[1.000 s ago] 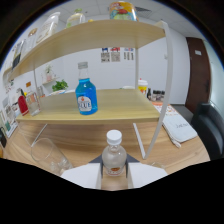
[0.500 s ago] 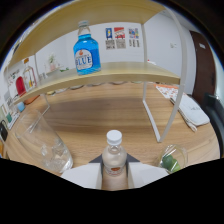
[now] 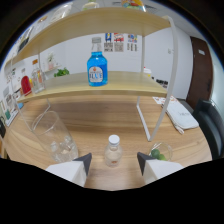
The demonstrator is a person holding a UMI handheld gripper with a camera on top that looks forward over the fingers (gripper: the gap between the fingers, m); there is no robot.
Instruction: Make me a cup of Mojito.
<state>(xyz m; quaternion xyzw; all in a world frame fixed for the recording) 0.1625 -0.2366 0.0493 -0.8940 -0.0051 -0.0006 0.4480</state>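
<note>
Gripper view, taken left to right with the small clear bottle point(image 3: 113, 150) as the landmark. Far off to its left, on the lower shelf of the wooden rack point(image 3: 100, 82), stand a few small bottles, one of them red point(image 3: 26, 85). Nearer, just left of the small bottle, a tall clear glass point(image 3: 52, 136) leans in the wide lens; it looks thin-walled and smooth, with what may be ice at its bottom. The small bottle itself is transparent with a white cap, round-shouldered, and stands on the wood-grain table point(image 3: 100, 117) between the two fingers of the gripper point(image 3: 114, 162). The fingers are spread, with a gap at each side of the bottle, so nothing is pinched. Beyond and above the bottle, on the shelf, stands a blue bottle point(image 3: 97, 70) with a pale cap and a label. To the right of the small bottle rises the rack's white metal leg point(image 3: 156, 112); just right of the right finger sits a small clear cup of green pieces, likely lime point(image 3: 159, 152). Further right lies a white flat object point(image 3: 181, 116).

As for the risks: the small bottle is narrow and slick, so an off-centre squeeze could tip it or let it slide. A sideways swing could knock over the thin glass or the lime cup, both close to the fingers.
</note>
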